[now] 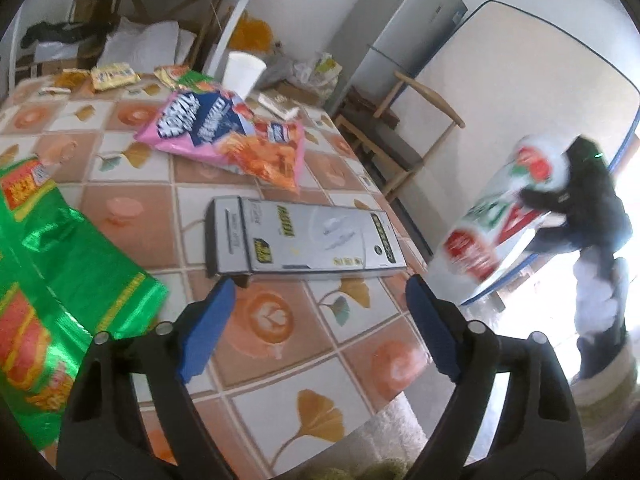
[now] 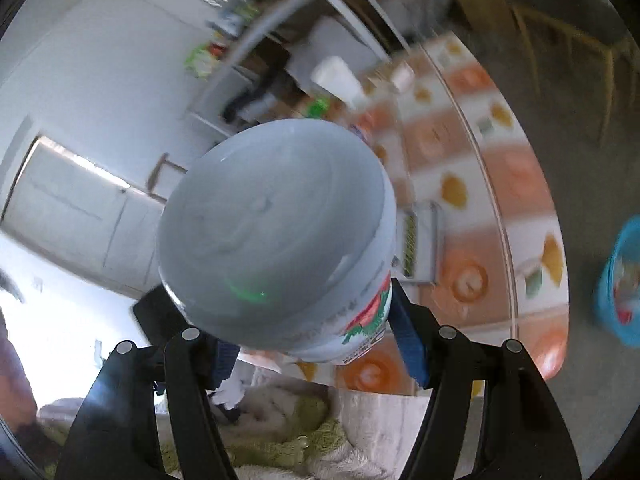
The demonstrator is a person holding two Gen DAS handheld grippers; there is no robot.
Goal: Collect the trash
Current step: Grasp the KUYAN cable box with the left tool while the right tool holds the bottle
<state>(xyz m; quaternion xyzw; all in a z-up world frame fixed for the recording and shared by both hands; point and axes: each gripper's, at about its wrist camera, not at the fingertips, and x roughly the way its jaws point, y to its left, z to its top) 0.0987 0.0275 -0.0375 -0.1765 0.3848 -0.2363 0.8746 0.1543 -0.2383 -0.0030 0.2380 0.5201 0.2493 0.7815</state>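
A flat silver box [image 1: 304, 236] lies on the tiled tablecloth, just past the tips of my left gripper [image 1: 320, 292], which stands open and empty. Its left blue pad [image 1: 208, 328] sits by the box's near left corner. Beyond lie a pink snack bag [image 1: 196, 120] and an orange snack bag [image 1: 272, 152]. A green foil bag [image 1: 68, 264] lies at the left. My right gripper [image 2: 312, 332] is shut on a white tub [image 2: 276, 224] with a red and green label, seen bottom first. In the left wrist view that tub [image 1: 500, 216] hangs off the table's right side.
The table [image 1: 280, 360] also carries a white cup [image 1: 242, 72] and small yellow packets [image 1: 114, 76] at the far end. A wooden chair [image 1: 404, 132] and a fridge [image 1: 396, 28] stand to the right. A blue bin [image 2: 620, 280] sits on the floor beside the table.
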